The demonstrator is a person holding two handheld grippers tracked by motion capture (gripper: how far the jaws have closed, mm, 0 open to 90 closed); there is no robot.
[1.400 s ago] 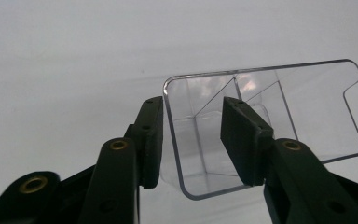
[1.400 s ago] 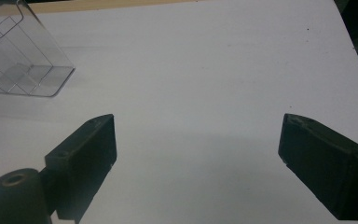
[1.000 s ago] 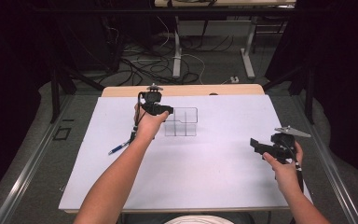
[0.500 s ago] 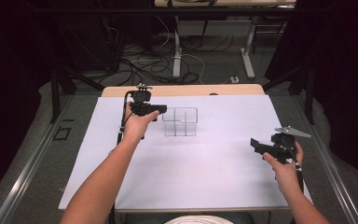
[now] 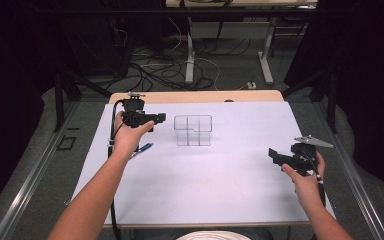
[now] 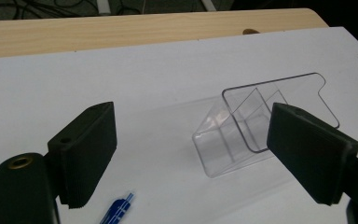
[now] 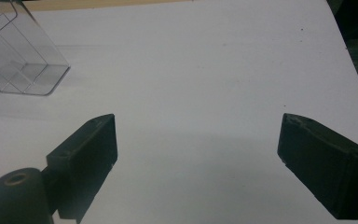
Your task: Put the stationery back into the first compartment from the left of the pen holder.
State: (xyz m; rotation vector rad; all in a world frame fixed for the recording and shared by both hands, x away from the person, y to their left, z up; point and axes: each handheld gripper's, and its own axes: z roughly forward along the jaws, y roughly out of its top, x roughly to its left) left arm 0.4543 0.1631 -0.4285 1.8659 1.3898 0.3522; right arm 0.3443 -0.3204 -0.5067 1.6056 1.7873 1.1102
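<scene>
1. The tabletop (image 5: 205, 190) is covered by a plain white sheet; a strip of pale wood shows along its far edge.
2. A clear plastic organizer (image 5: 193, 130) with inner dividers stands on the sheet, toward the far middle.
3. The left tool (image 5: 152, 120) is held above the sheet just left of the organizer, apart from it. Its jaws have just been opening and stand wide with nothing between them.
4. In the left gripper view the organizer (image 6: 256, 123) lies beyond the jaws, partly behind the right-hand one.
5. A blue pen (image 5: 142, 148) lies on the sheet just under the left wrist.
6. The right tool (image 5: 275, 156) hovers near the right edge, well apart from the organizer, jaws wide and empty.
7. Beyond the tabletop lies a dim grey floor with tangled cables (image 5: 155, 70) and metal table legs (image 5: 190, 55).
</scene>
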